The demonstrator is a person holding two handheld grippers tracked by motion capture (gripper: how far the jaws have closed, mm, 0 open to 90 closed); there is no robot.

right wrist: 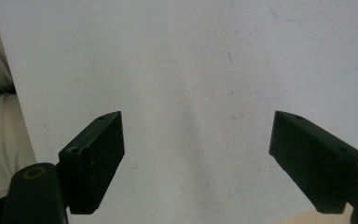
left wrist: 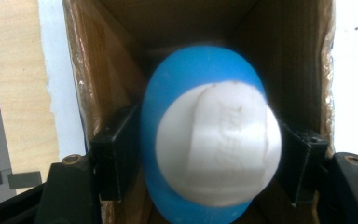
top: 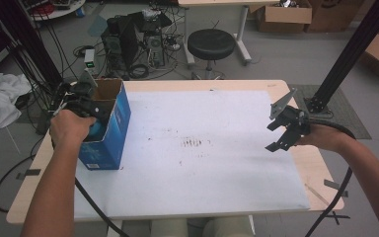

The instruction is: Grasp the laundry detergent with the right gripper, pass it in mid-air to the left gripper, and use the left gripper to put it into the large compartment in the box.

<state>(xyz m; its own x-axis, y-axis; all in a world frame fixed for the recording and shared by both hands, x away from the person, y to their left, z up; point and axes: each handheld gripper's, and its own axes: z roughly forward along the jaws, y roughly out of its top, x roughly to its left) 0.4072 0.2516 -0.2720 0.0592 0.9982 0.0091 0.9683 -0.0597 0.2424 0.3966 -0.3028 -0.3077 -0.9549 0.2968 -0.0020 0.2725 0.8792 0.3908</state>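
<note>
I hold my left gripper down inside the open cardboard box, its jaws hugging the blue and white ball, so the ball lands in the box. My right gripper waits wide open above the white table cover, out of the way.

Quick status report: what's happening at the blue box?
Left gripper inside blue box, jaws around blue-and-white ball. Right gripper open, empty. Nothing in the way.
</note>
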